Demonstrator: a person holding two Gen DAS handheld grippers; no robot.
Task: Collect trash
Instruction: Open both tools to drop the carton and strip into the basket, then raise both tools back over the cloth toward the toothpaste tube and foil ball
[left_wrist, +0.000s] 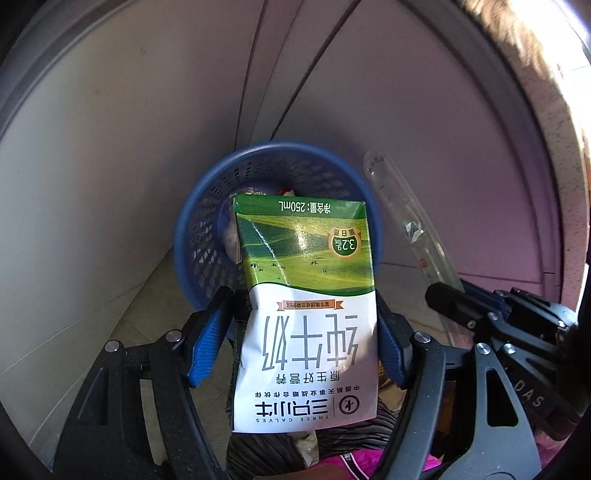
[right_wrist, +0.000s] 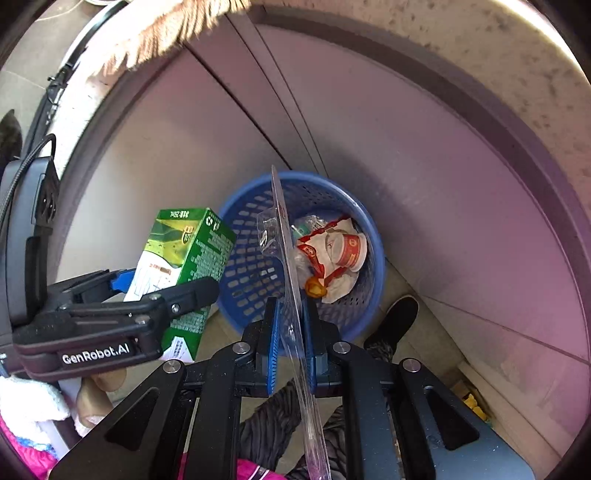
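- Nearest: green-and-white 250 mL milk carton (left_wrist: 306, 317) is clamped across its width in the left hand-held gripper (left_wrist: 303, 332), upside down, hanging just above the near rim of the bin.
- Flat clear plastic blister sheet (right_wrist: 291, 288) is pinched edge-on in the right hand-held gripper (right_wrist: 291, 350), jaws almost together on it.
- Beyond: round blue perforated plastic waste basket (right_wrist: 255, 273) is on the floor against the wall, already holding a crumpled red-and-white paper cup (right_wrist: 343, 251).
- Carton should be carried further over the centre before release; near rim looks likely to be clipped.
- Sheet should be tipped in lengthwise, or it may bridge the rim.
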